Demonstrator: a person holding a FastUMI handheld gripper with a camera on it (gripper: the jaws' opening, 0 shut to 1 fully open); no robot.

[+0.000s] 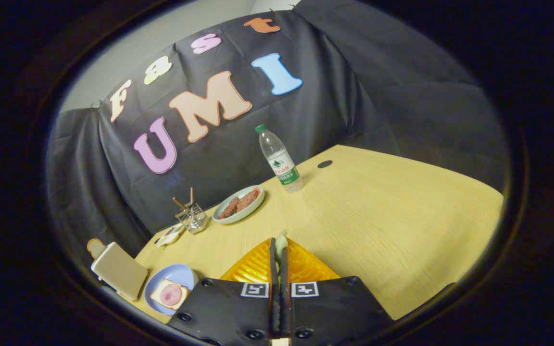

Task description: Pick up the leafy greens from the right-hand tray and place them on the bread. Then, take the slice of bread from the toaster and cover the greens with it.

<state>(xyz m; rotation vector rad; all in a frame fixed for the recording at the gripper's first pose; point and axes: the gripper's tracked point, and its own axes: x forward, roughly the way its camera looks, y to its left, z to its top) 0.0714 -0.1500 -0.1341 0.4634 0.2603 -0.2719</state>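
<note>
table (378,211): pale wood grain, smooth, matt
tray (306,264): amber clear plastic, ribbed, glossy
greens (281,242): pale, waxy leaf pinched between both fingers of the gripper (278,250)
bottle (279,158): clear plastic, glossy, with a paper-like label
rack (191,216): thin wire metal, shiny
green plate (238,205): smooth, glazed look
blue plate (181,275): smooth, matt
bread (170,294): soft, porous crumb
toaster (119,270): cream, smooth, satin
wall (378,96): black cloth, matt, creased

hand-held gripper (278,252), square markers, screws
</note>
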